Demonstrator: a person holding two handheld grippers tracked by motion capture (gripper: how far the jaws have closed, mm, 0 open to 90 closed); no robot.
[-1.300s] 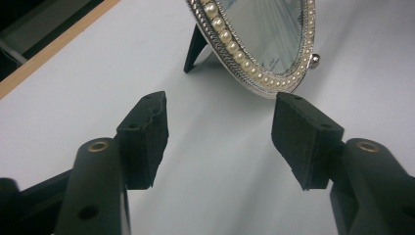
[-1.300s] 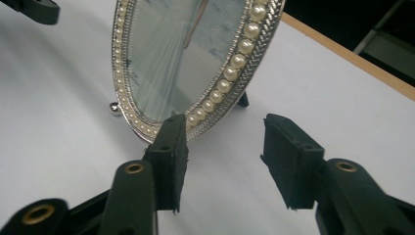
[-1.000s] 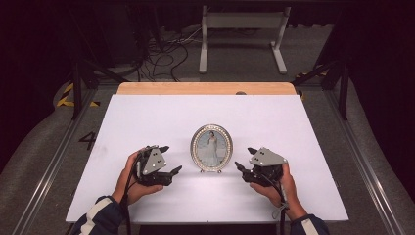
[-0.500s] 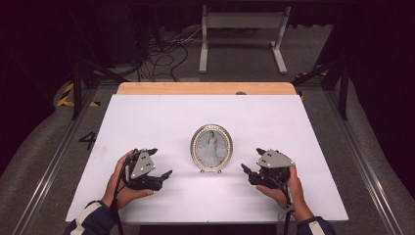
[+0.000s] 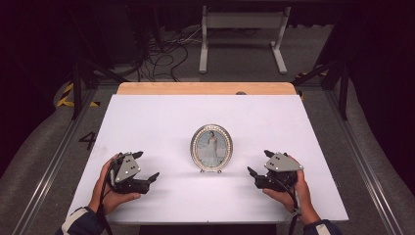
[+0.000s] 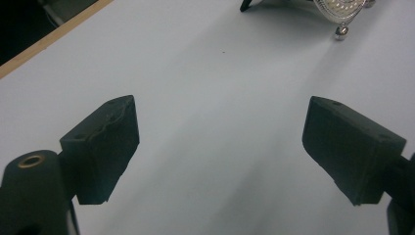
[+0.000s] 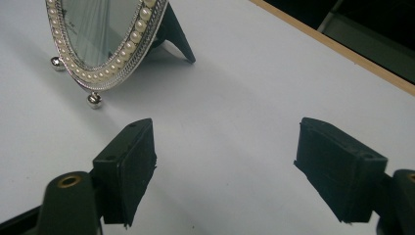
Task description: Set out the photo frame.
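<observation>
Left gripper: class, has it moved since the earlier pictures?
Yes. The left gripper has drawn away from the standing picture frame, toward the table's left edge, its jaws opening, empty.

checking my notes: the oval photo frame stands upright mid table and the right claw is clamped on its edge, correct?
Not quite. The oval photo frame does stand upright mid table, but the right claw is open and apart from it, with nothing between its jaws, as the right gripper view shows.

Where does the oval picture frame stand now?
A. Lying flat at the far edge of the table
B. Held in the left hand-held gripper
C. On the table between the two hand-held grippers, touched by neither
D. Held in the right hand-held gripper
C: the oval picture frame stands upright on the white table, with the left hand-held gripper and the right hand-held gripper open and apart from it on either side.
</observation>
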